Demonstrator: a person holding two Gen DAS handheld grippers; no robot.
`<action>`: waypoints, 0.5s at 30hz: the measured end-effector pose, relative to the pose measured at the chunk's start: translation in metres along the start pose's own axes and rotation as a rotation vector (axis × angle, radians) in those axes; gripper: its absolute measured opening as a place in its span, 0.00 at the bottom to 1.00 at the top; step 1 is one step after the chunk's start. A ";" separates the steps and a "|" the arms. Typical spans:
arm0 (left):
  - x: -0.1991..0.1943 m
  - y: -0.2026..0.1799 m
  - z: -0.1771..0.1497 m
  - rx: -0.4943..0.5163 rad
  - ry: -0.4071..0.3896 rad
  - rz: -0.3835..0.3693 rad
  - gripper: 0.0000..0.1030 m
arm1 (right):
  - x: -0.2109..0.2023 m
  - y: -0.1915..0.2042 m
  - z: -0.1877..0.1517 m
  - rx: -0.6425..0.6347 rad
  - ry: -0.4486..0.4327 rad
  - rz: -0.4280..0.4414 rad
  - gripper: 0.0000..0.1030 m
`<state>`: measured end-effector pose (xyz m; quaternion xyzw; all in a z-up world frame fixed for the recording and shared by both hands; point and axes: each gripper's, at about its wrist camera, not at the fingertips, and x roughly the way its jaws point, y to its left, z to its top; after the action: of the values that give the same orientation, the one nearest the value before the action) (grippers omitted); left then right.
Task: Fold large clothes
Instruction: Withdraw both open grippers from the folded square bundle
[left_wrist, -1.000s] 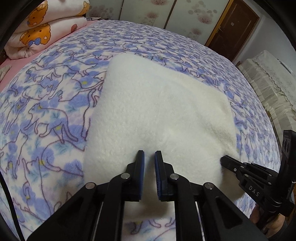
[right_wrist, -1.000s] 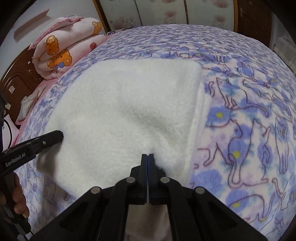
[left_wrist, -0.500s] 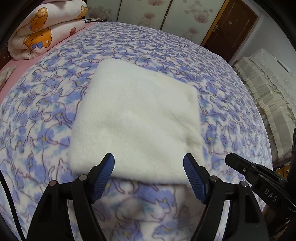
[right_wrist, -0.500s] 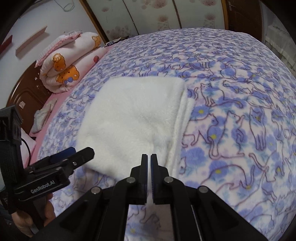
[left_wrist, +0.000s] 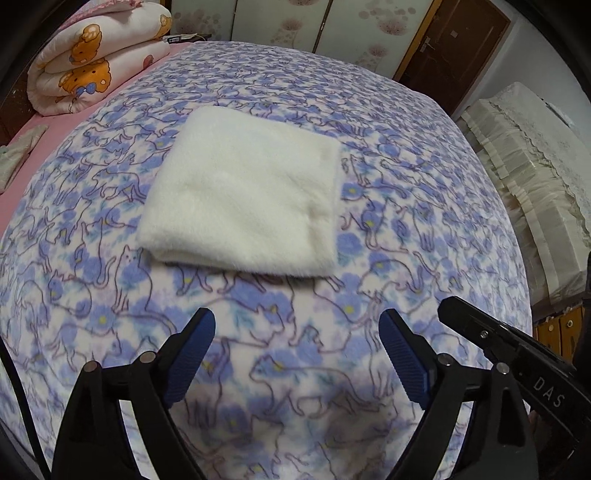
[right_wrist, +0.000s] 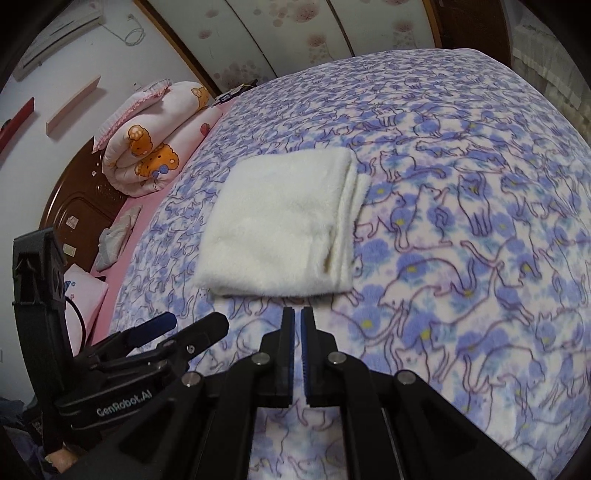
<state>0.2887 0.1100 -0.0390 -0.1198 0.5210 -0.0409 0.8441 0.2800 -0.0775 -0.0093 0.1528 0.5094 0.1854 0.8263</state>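
A white fleece garment (left_wrist: 247, 199) lies folded into a flat square on the purple cat-print bedspread (left_wrist: 280, 332); it also shows in the right wrist view (right_wrist: 284, 229). My left gripper (left_wrist: 297, 354) is open wide and empty, held back from the garment's near edge. My right gripper (right_wrist: 297, 332) has its jaws almost together with a thin gap, holds nothing, and sits just short of the garment's near edge. The right gripper's body shows at the left wrist view's lower right (left_wrist: 517, 354). The left gripper shows at the right wrist view's lower left (right_wrist: 155, 332).
A rolled bear-print quilt (left_wrist: 92, 62) lies at the bed's far left by the wooden headboard (right_wrist: 74, 199). A lace-covered piece of furniture (left_wrist: 528, 155) stands beside the bed on the right. A brown door (left_wrist: 450, 48) is beyond the bed.
Both grippers pulled back from the garment, which now lies free on the bed. The left gripper let go and opened wide. The right gripper's jaws parted slightly.
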 end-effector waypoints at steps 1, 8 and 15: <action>-0.004 -0.003 -0.005 0.002 -0.002 -0.003 0.88 | -0.005 -0.001 -0.004 0.011 -0.001 0.008 0.05; -0.024 -0.028 -0.040 0.038 -0.024 -0.015 0.91 | -0.036 -0.024 -0.039 0.064 -0.039 0.027 0.27; -0.016 -0.050 -0.068 0.097 -0.067 0.018 0.91 | -0.040 -0.051 -0.072 0.072 -0.082 -0.004 0.33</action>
<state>0.2235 0.0536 -0.0418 -0.0755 0.4910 -0.0545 0.8662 0.2063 -0.1366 -0.0317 0.1889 0.4820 0.1589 0.8407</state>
